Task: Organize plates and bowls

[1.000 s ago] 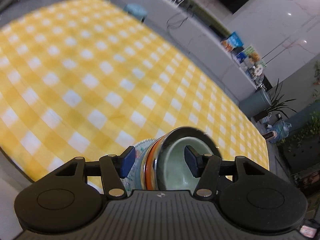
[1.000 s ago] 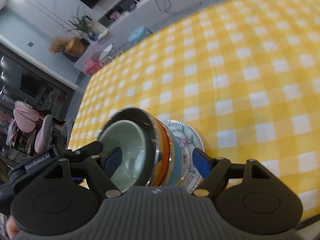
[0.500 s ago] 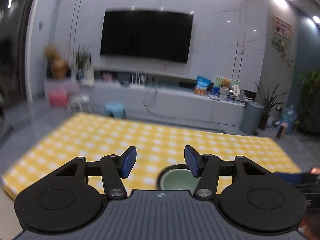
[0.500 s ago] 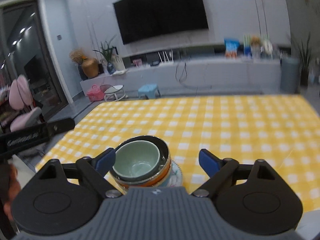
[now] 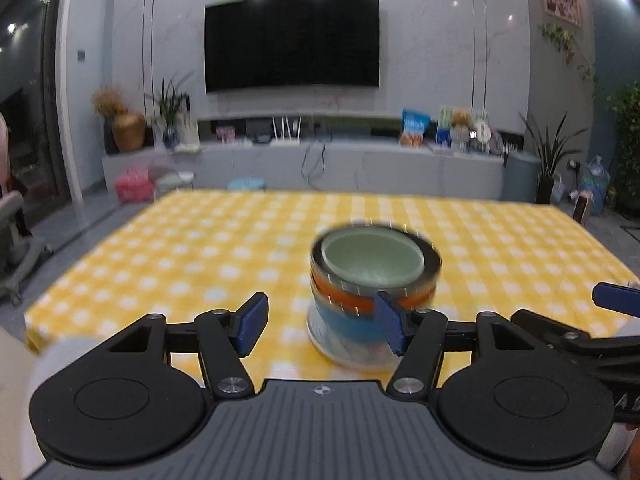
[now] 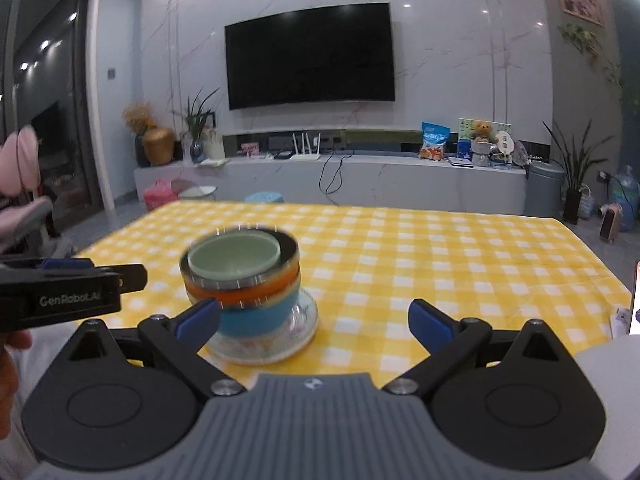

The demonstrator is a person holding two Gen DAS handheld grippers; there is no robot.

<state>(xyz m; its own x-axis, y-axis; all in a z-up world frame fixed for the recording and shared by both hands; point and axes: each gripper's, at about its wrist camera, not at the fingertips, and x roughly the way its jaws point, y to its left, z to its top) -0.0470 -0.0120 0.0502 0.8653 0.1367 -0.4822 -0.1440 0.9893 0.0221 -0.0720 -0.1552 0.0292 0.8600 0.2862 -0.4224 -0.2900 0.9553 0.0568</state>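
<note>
A stack of bowls and plates (image 5: 370, 292) stands on the table (image 5: 200, 248), which is covered in a yellow and white checked cloth. In the left wrist view the stack sits just right of the frame's centre; in the right wrist view the same stack (image 6: 248, 292) sits left of centre. From the top down it shows a pale green bowl (image 6: 234, 254) nested in a metal-rimmed bowl (image 6: 240, 276), then an orange layer (image 6: 248, 296), a blue bowl (image 6: 256, 320) and a flowered plate (image 6: 280, 344) at the base. The stack is blurred in both views.

The left claw (image 5: 320, 322) is spread wide and holds nothing; its right blue fingertip overlaps the lower right of the stack in the picture, though I cannot tell if it touches. The right claw (image 6: 314, 320) is also spread wide and empty, its left fingertip overlapping the stack's lower left edge, contact unclear.

In the right wrist view the left claw appears from the side at mid left, marked "GenRobot.AI". Beyond the table, in the upper middle of both frames, a dark television (image 5: 292, 38) hangs on a marble wall above a long low cabinet (image 6: 360, 180).
</note>
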